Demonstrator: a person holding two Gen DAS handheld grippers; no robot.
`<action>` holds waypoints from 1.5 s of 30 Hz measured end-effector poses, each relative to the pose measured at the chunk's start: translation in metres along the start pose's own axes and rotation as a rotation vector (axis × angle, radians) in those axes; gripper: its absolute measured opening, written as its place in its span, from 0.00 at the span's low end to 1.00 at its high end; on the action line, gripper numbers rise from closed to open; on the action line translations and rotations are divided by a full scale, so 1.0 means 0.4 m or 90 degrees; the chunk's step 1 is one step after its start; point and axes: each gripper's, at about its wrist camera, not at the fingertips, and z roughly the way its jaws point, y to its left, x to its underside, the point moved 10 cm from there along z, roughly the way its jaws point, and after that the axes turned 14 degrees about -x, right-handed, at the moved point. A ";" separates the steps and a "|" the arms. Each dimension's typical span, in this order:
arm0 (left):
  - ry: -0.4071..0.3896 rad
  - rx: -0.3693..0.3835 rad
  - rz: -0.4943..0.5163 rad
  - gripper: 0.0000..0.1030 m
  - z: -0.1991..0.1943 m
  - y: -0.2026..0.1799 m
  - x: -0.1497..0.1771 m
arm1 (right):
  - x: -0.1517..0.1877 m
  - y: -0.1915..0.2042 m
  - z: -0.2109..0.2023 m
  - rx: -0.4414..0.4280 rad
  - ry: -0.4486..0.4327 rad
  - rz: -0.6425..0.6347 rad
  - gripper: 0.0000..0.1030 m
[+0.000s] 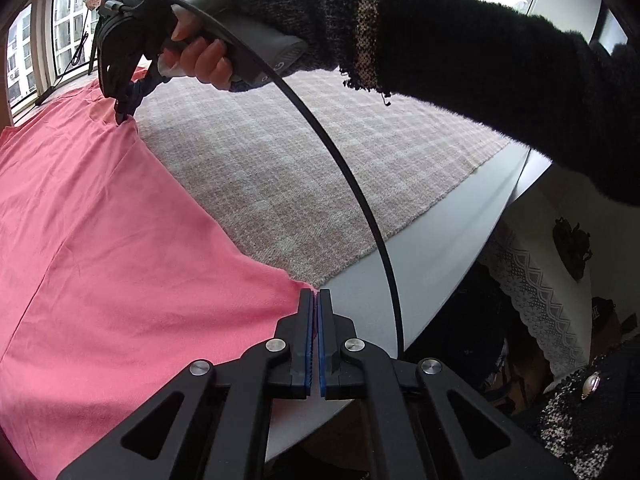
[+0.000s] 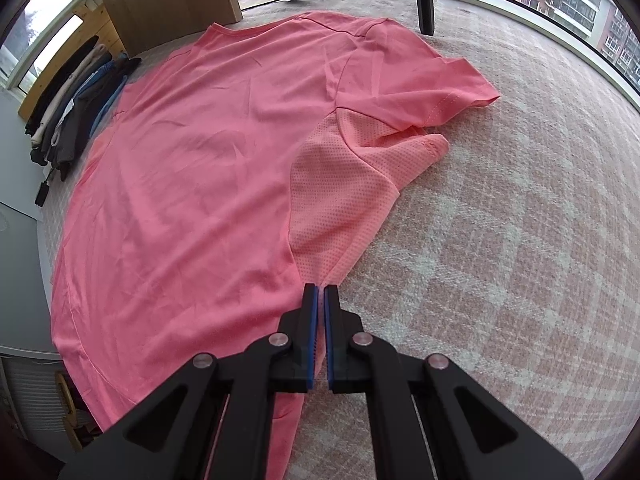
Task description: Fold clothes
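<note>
A pink T-shirt (image 2: 192,184) is lying spread flat on a checked pinkish cloth (image 2: 500,240) that is covering the table (image 1: 440,248). In the right wrist view the shirt is filling everything from nine o'clock round to twelve, its collar pointing away toward twelve and one short sleeve (image 2: 420,84) sticking out toward one o'clock, with a lighter mesh side panel (image 2: 336,200) showing beneath it.

The right tongs (image 2: 321,292) are sitting at six o'clock with their blue-lined tips nearly pressed together, pinching the shirt's side edge just where the mesh panel is tapering down. In the left wrist view the same tool (image 1: 122,118) is showing at eleven o'clock, gripped by the person's right hand (image 1: 204,60) in a dark woolly sleeve, its tip biting into the fabric edge.

The left tongs (image 1: 318,296) are likewise narrowed to a thin slit at six o'clock, nipping the shirt's corner at the near edge of the checked cloth. A black cable (image 1: 360,184) is arcing across that view from twelve down to five.

A row of dark clothes (image 2: 68,108) is lying along the table's edge at nine to ten o'clock in the right wrist view.
</note>
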 end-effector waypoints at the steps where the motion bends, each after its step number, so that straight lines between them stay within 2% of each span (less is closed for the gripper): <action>1: -0.005 0.005 -0.003 0.01 -0.007 -0.003 -0.007 | -0.001 0.000 0.000 0.001 0.001 -0.002 0.03; 6: -0.022 0.022 0.014 0.01 -0.027 -0.031 -0.019 | -0.004 0.002 -0.027 -0.011 -0.016 0.003 0.03; 9: 0.003 0.042 0.016 0.01 -0.005 -0.046 0.007 | -0.013 -0.024 -0.060 -0.007 -0.048 0.016 0.03; 12: 0.013 0.046 0.019 0.01 0.014 -0.048 0.017 | -0.014 -0.066 -0.050 0.030 -0.037 0.032 0.02; 17: 0.061 0.073 0.007 0.02 0.036 -0.054 0.027 | -0.016 -0.141 -0.059 0.105 -0.031 0.053 0.04; 20: 0.061 0.102 -0.011 0.01 0.012 -0.059 0.015 | -0.020 -0.131 -0.092 0.090 -0.051 0.059 0.05; 23: 0.038 0.097 -0.030 0.01 -0.030 -0.031 -0.004 | -0.017 -0.086 -0.127 0.050 -0.069 0.054 0.05; 27: 0.014 0.047 -0.079 0.01 -0.091 0.078 -0.003 | -0.003 -0.011 -0.190 -0.011 -0.086 0.051 0.07; 30: 0.008 -0.006 -0.157 0.02 -0.145 0.210 0.045 | -0.005 0.073 -0.221 -0.044 -0.093 0.036 0.11; 33: 0.011 -0.059 -0.266 0.10 -0.213 0.364 0.128 | -0.013 0.167 -0.239 -0.071 -0.092 0.014 0.13; 35: 0.015 -0.095 -0.339 0.10 -0.259 0.468 0.191 | -0.027 0.239 -0.233 -0.086 -0.085 -0.004 0.13; 40: 0.036 -0.197 -0.534 0.10 -0.391 0.741 0.430 | -0.089 0.438 -0.190 -0.092 -0.088 -0.052 0.14; 42: 0.040 -0.232 -0.573 0.10 -0.422 0.833 0.508 | -0.126 0.521 -0.159 -0.100 -0.090 -0.053 0.22; 44: 0.052 -0.255 -0.588 0.14 -0.435 0.901 0.570 | -0.170 0.604 -0.114 -0.103 -0.086 -0.063 0.23; 45: 0.056 -0.255 -0.588 0.19 -0.433 0.923 0.591 | -0.199 0.649 -0.083 -0.097 -0.082 -0.073 0.23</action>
